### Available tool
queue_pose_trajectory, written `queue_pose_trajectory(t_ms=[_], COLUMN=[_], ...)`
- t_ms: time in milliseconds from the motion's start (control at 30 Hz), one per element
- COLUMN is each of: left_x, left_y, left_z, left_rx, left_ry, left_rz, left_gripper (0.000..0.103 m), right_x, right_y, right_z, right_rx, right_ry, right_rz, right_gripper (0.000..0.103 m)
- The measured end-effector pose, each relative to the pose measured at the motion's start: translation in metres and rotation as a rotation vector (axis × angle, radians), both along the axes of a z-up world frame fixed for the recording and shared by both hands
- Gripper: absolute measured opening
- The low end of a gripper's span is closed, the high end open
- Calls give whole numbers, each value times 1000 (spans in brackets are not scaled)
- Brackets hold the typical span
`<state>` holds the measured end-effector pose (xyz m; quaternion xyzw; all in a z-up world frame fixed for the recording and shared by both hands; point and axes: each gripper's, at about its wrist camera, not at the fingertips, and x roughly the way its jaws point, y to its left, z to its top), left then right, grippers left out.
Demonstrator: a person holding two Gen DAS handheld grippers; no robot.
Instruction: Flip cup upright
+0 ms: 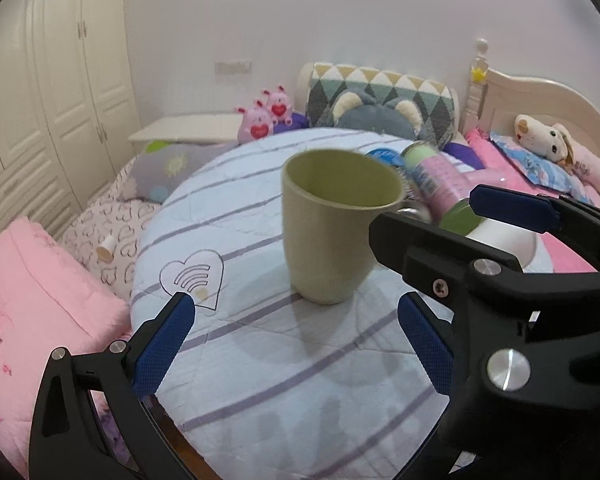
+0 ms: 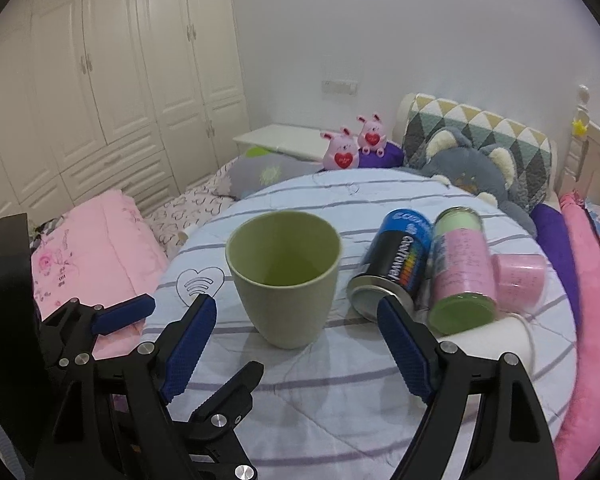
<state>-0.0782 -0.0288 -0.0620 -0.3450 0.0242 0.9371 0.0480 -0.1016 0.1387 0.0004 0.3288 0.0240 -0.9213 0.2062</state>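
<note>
A pale green cup (image 1: 332,224) stands upright, mouth up, on the round table (image 1: 260,360) with a striped light-blue cloth. It also shows in the right wrist view (image 2: 284,276). My left gripper (image 1: 296,320) is open and empty, just in front of the cup, not touching it. My right gripper (image 2: 296,316) is open and empty, its blue pads on either side of the cup's near side, slightly short of it. The right gripper also shows in the left wrist view (image 1: 432,214), open beside the cup's right.
Right of the cup lie a blue-black can (image 2: 396,264), a pink and green can (image 2: 462,276), a small pink tub (image 2: 520,276) and a white cup (image 2: 496,340). Beds with pink bedding (image 2: 96,248) and plush toys (image 2: 344,152) surround the table. White wardrobes (image 2: 100,80) stand at left.
</note>
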Motion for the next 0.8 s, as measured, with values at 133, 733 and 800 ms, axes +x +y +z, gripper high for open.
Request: queue_pose_trajectory(t_ms=[133,733,800], left_x=[14,64,65], left_y=[8,54,60], left_z=[12,45,45], left_rx=[-5,-42,-52], left_ry=[45,183,183], left_rz=[4,52,45], left_gripper=[103,103,103], right_x=[13,75,78], right_y=[15,101,110], right_z=[9,35,35], right_rx=[-18,-116,-113], right_ry=[35,206,220], right_rz=[-13,-145,-181], right_gripper=[84,84,84])
